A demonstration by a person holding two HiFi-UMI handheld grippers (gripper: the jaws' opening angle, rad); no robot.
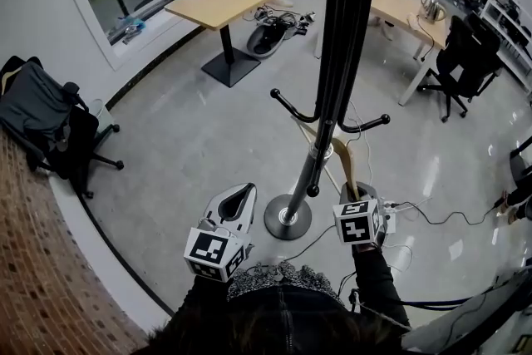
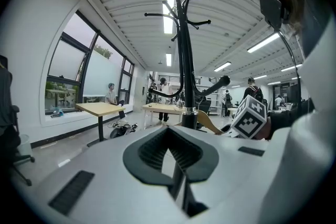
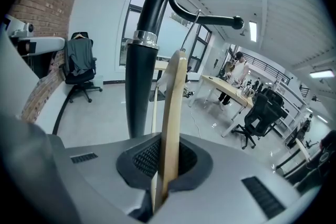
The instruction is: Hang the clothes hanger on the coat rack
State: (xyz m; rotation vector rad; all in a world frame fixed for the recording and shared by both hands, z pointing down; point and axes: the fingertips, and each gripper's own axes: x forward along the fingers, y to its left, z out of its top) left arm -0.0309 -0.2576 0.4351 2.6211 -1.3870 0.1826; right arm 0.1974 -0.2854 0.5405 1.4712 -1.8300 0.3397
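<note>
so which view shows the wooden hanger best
The right gripper view: the hanger runs up the centre, clamped by the jaws of the right gripper. The head view shows a curved part beside the coat rack pole; the left gripper view shows only a tan sliver.

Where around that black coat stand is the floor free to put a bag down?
The widest bare floor lies left of the coat rack, bordered by the wooden table and the black office chair. Right of the rack's foot it is crowded: the right tool holding the wooden hanger, then cables trailing across the floor.
</note>
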